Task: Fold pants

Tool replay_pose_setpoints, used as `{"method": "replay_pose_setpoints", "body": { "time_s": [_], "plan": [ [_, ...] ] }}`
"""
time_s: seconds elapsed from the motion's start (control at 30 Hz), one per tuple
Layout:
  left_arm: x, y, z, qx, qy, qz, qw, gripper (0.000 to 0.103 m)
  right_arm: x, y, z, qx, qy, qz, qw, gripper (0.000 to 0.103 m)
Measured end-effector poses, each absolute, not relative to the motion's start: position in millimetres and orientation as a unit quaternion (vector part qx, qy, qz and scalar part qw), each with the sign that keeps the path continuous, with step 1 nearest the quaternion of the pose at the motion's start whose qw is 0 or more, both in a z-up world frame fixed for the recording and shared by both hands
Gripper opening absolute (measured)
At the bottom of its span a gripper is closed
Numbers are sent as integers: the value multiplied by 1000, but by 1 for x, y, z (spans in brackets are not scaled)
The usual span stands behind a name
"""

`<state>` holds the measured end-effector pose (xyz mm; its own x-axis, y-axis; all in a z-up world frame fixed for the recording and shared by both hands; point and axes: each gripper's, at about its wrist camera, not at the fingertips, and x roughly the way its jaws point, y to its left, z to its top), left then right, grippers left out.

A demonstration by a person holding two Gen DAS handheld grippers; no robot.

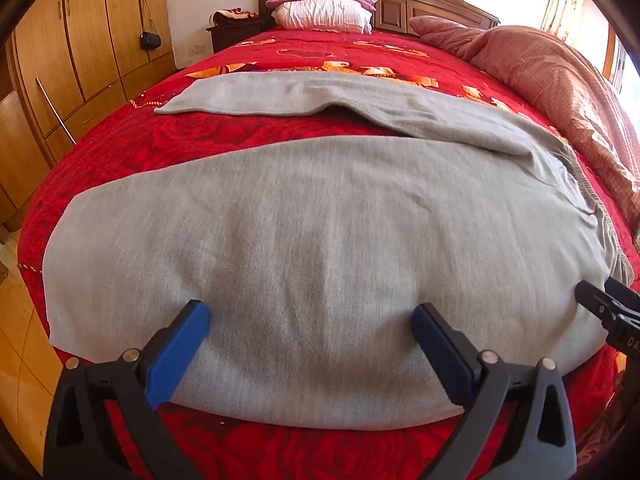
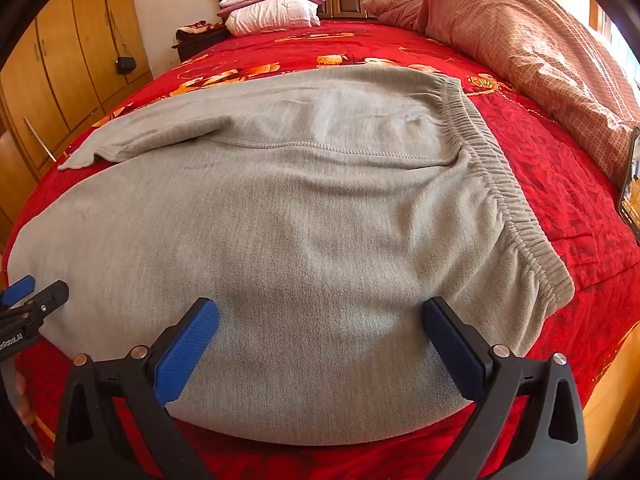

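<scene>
Looking through the left wrist view first, we see our left claw [image 1: 310, 322] spread wide, its blue pads hovering over the near leg of the grey fleece pants [image 1: 304, 216] and holding nothing. The pants lie spread across the red floral bedspread [image 1: 240, 128] of the bed, with the near leg running toward our left and the far leg lying separately beyond it, a strip of red showing between the two. At the right edge the tip of our right claw [image 1: 600, 304] juts in near the waist end of the fabric.

Turning to the right wrist view, we find our right claw [image 2: 320, 318] just as wide open and empty, poised above the hip area of the pants [image 2: 280, 220]. The elastic waistband [image 2: 496, 176] curves down the right side, and the crotch seam runs across the middle. A phone [image 2: 630, 184] stands at the far right edge of the bed.

We judge that folding has not yet begun: the legs lie apart. The next move calls for both claws to drop to the near edge, pinch it at waist and leg, and carry the near leg over the far one.

Partial lettering reading "nRobot.AI" shows on the left tool at the left edge of this view; the "DA" fragment in the other view is too cropped to read.
</scene>
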<state>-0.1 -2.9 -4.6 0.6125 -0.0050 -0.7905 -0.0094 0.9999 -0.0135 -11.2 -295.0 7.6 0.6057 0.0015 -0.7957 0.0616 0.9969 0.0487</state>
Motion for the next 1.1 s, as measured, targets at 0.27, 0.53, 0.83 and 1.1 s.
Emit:
{"method": "replay_pose_setpoints", "body": {
  "time_s": [0.27,0.53,0.83,1.1],
  "plan": [
    [1,-1,-3,-9,442,1,897,103,-11,-295,8,37,445,-16,895,103],
    [5,-3,-9,-7,443,2,897,103,-9,-295,8,37,445,-16,894,103],
    [5,-3,-9,-7,443,2,896,103,-9,-293,4,30,449,-19,893,103],
    [2,-3,-9,-4,445,4,895,103,-8,-291,4,26,451,-20,892,103]
  ]
}}
